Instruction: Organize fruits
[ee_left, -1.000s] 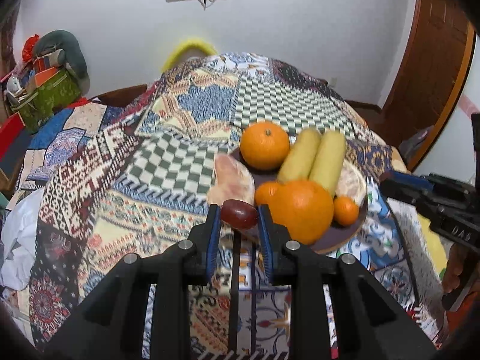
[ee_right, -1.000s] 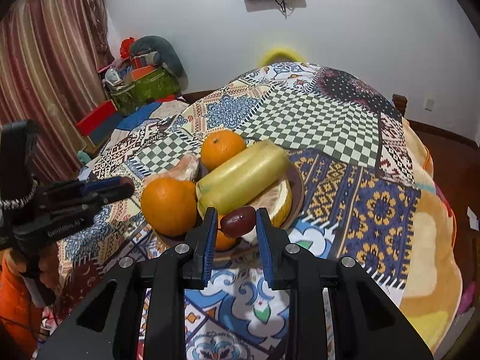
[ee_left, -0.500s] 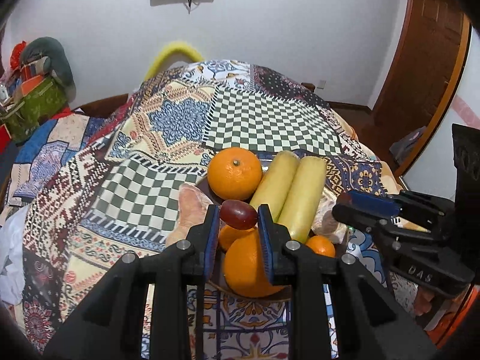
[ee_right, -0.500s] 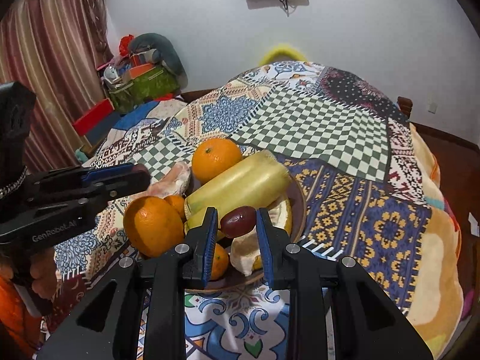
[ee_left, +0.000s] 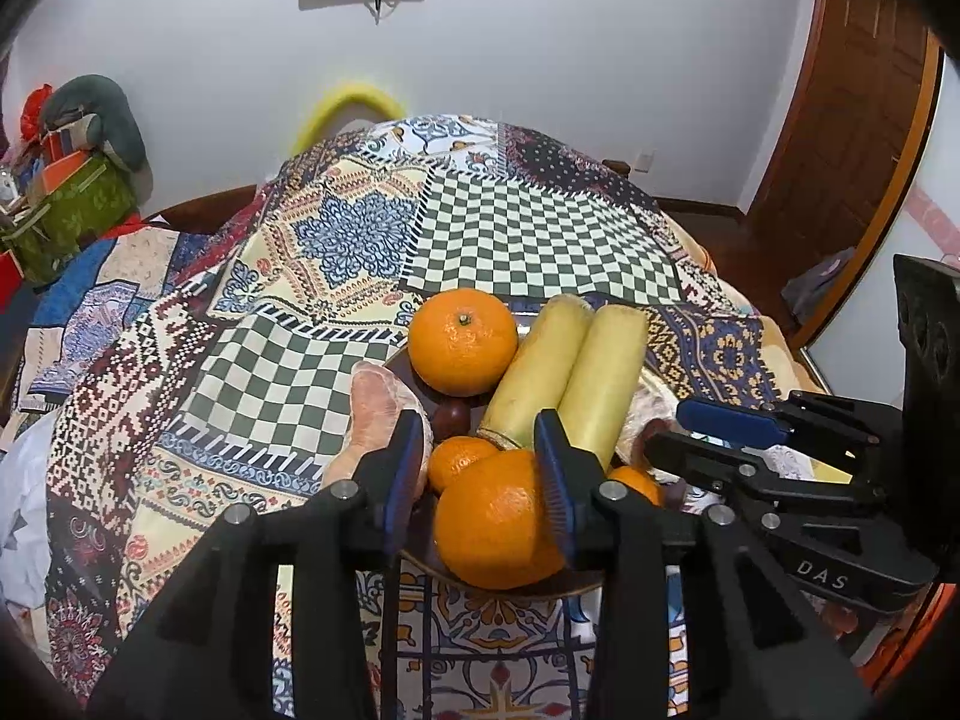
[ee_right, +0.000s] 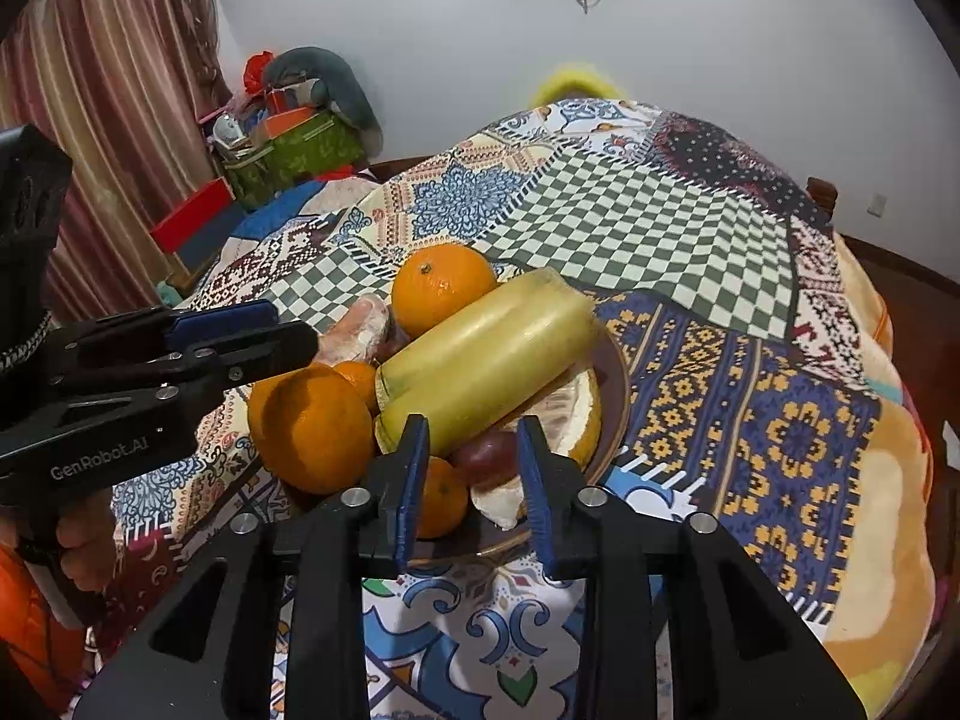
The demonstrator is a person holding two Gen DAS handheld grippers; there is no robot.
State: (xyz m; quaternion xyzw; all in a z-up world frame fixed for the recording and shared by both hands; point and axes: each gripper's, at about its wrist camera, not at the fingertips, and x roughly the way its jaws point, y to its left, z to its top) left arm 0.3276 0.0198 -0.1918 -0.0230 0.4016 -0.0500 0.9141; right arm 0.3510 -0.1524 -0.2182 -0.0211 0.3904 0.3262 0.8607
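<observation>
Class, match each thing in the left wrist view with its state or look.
Things:
1. far orange
2. pomelo segment
3. stalk pieces
4. left gripper

States:
a. open, holding nothing
b. yellow-green, lying side by side
c. stem scar showing
d. pink, film-wrapped

Pairs: 1-c, 2-d, 3-b, 4-a
</observation>
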